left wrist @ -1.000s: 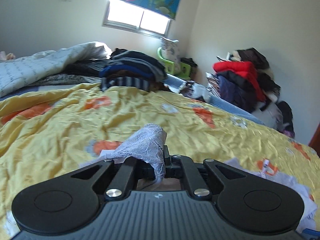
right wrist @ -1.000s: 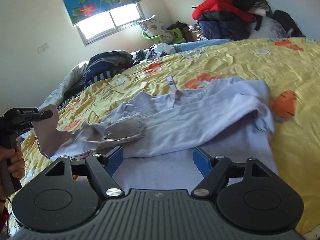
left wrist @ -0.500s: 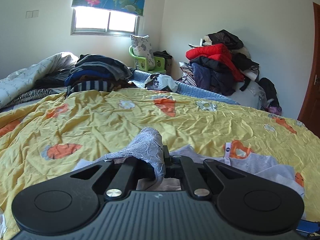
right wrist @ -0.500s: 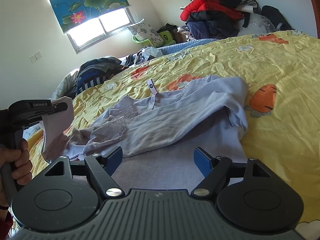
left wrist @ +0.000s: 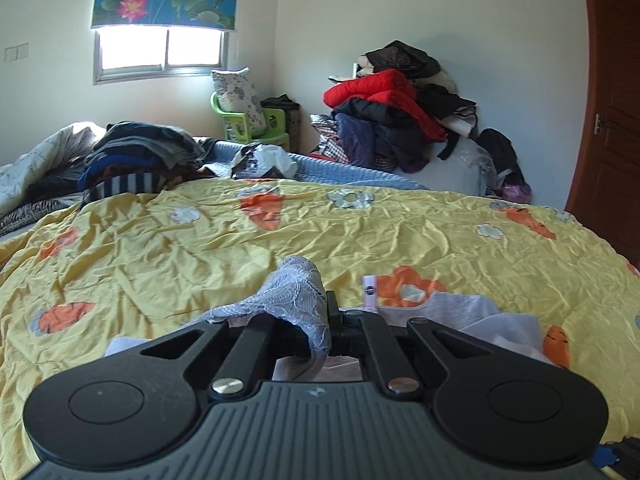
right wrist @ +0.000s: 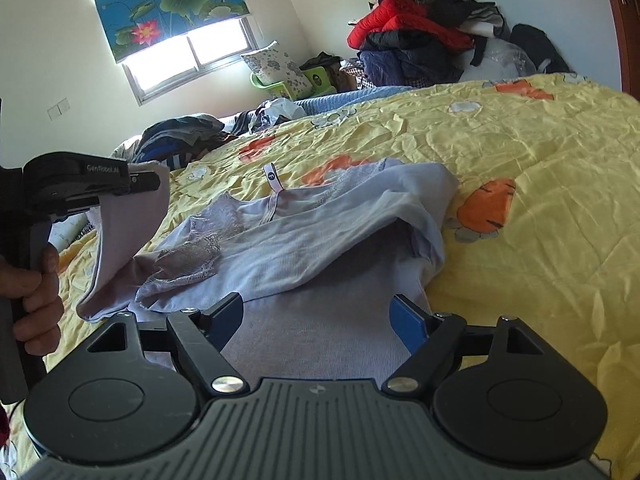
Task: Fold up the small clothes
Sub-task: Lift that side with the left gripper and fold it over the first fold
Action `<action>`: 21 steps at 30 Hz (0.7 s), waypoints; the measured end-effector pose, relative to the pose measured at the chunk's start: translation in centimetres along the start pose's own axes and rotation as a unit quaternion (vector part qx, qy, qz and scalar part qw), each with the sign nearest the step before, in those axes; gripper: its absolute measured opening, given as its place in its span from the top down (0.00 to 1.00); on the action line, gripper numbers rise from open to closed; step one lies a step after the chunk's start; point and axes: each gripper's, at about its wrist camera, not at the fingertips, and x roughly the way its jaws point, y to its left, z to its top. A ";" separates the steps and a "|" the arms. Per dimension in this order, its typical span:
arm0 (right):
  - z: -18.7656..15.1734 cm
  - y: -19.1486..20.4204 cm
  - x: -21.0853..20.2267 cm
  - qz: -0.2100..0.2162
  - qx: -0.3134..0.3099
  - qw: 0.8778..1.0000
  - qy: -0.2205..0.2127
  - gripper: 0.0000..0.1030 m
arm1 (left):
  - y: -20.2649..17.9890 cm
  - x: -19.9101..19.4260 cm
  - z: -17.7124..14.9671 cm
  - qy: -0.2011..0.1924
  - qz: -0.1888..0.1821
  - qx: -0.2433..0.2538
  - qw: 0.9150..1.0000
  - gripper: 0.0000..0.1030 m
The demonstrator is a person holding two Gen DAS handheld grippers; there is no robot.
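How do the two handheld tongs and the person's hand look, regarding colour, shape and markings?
The right tongs have a black body with two round lobes, a ribbed grey centre, silver screws and blue pads. The left tongs have the same black lobed body; pad colour is hidden. From the side they carry white lettering, too small to read. The bare hand shows no sleeve.

Left gripper (left wrist: 329,320): jaws pressed together at lower centre of its own view, clamped on a lace hem (left wrist: 296,292) draped over them. Seen too at far left of the right view (right wrist: 154,182), raised, pointing right, gripped from below by a bare hand (right wrist: 34,296) wrapped round the handle. Right gripper (right wrist: 316,314): blue pads (right wrist: 408,320) spread wide at lower centre, holding nothing.
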 end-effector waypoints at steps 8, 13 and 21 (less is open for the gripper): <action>-0.4 -0.8 -0.7 -0.005 0.005 1.000 -0.001 0.21 | -3.9 1.0 0.8 0.003 -0.022 0.013 1.000 0.95; -0.5 -1.4 -1.0 -0.006 0.010 1.000 -0.002 0.19 | -6.4 1.1 0.8 0.005 -0.043 0.020 0.999 0.95; -0.7 -2.0 -1.5 -0.009 0.014 1.000 -0.005 0.18 | -10.0 1.3 0.6 0.012 -0.076 0.029 0.997 0.95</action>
